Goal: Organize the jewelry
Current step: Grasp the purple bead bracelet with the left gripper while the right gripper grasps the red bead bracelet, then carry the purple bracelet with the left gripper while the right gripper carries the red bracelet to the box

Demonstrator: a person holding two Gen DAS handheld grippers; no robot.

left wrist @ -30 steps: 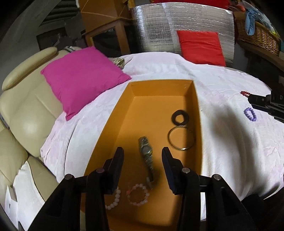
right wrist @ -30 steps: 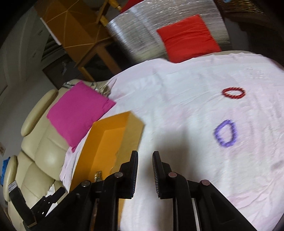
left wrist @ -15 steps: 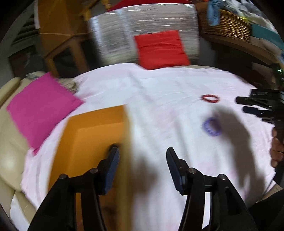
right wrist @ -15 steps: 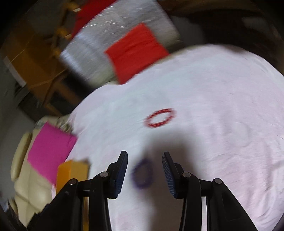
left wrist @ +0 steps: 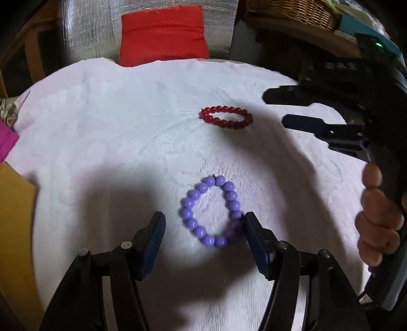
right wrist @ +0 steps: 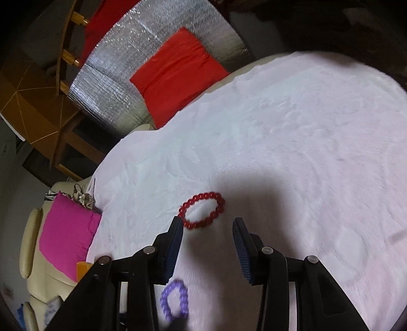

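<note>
A purple bead bracelet [left wrist: 211, 211] lies flat on the white cloth. My left gripper [left wrist: 203, 229] is open and empty, its two fingers either side of the bracelet's near half. A red bead bracelet [left wrist: 227, 118] lies farther back. My right gripper [right wrist: 207, 229] is open and empty, just short of the red bracelet [right wrist: 201, 210]; from the left wrist view it [left wrist: 279, 108] comes in from the right, held by a hand. The purple bracelet [right wrist: 175, 303] shows low in the right wrist view. The orange box's edge [left wrist: 14, 229] is at the far left.
The white cloth [left wrist: 114, 132] covers the whole surface. A red cushion [left wrist: 162, 35] leans on a silver foil panel [right wrist: 142, 63] at the back. A pink pillow [right wrist: 66, 234] and cream sofa [right wrist: 28, 242] lie left. A wicker basket [left wrist: 292, 10] stands at the back right.
My left gripper swung right, away from the orange box with its jewelry, and now straddles the purple bracelet. My right gripper opened wider and moved forward to the red bracelet.
</note>
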